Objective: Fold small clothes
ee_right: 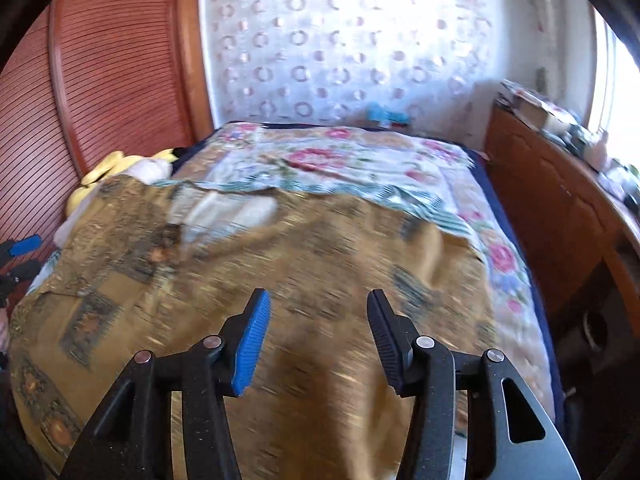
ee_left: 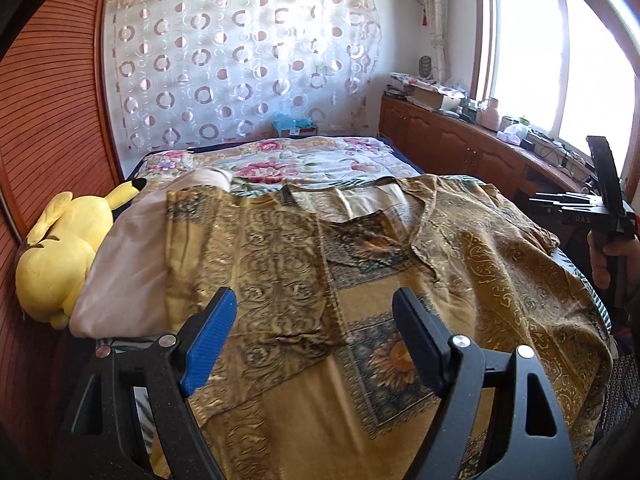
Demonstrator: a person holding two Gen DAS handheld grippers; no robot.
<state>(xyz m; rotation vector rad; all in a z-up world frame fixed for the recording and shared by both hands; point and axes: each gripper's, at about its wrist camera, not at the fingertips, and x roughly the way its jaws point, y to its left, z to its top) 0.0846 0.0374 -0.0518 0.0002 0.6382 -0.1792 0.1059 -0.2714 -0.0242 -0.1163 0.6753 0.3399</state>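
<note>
The garment (ee_left: pixel 360 280) is spread flat on the bed (ee_left: pixel 304 156), below both grippers. The left gripper (ee_left: pixel 314 338) and right gripper (ee_right: pixel 318 338) are held apart, empty. A pinch could catch the bedcover beneath, given the thin fabric.

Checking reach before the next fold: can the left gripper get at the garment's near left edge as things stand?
Probably yes. The left gripper hangs open over the gold patterned garment with nothing between its fingers, and the cloth below lies bare. The yellow plush toy sits off to the side.
</note>
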